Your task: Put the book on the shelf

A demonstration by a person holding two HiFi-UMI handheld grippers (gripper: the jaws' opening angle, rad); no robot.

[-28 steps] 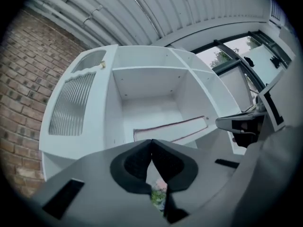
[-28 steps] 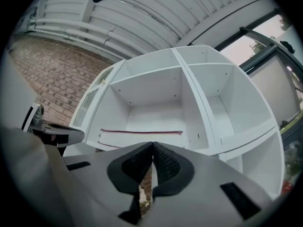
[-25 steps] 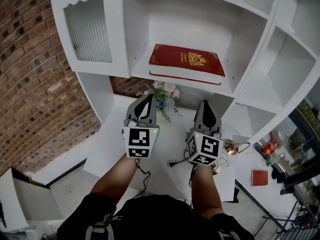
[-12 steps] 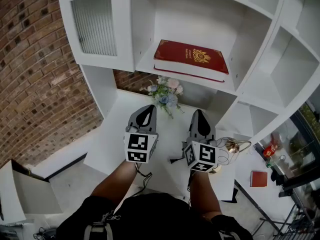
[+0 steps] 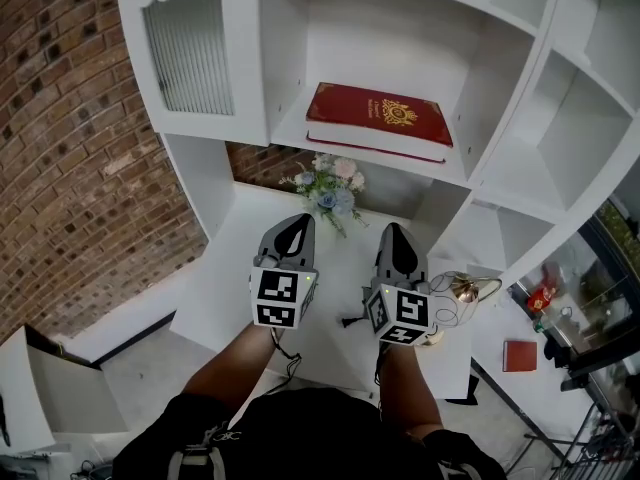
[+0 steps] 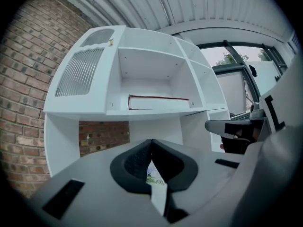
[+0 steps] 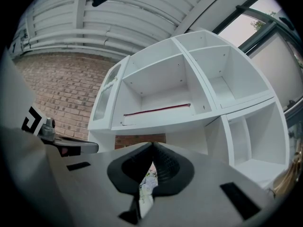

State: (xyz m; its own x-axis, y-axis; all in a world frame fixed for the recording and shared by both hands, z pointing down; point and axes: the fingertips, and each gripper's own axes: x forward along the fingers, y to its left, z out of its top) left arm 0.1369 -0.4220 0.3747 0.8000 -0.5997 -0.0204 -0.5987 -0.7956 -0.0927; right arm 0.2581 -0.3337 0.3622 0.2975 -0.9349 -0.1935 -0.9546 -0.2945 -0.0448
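Counts, left to right: one brick wall (image 5: 70, 158), one ribbed cupboard door (image 5: 190, 53), two hand-held grippers, one bunch of flowers (image 5: 330, 188), one large red book (image 5: 378, 118), one brass thing (image 5: 462, 290), and one small flat red thing (image 5: 519, 355) on the floor at far right.

Left hand-held gripper (image 5: 297, 220): over the white worktop (image 5: 235, 268), jaws pressed together at the tips, nothing between them. The left gripper view (image 6: 151, 142) shows the same, with only a sliver of flowers behind the pads.

The flowers stand at the back of the worktop, between the two grippers and just beyond them.

The book lies flat on the middle shelf (image 5: 290, 128) of the white shelf unit (image 5: 500, 118), in the open compartment right of the ribbed door. Its cover, with a gold emblem, faces up. Its long axis runs left-right along the shelf front, and the white page edge faces the person (image 6: 158, 101) (image 7: 158, 110). It sits above and beyond both grippers, well apart from them, roughly centred between them and slightly nearer the right one.

Right hand-held gripper (image 5: 393, 230): jaws closed tip to tip and empty, confirmed in the right gripper view (image 7: 152, 145). The brass thing sits just to its right.
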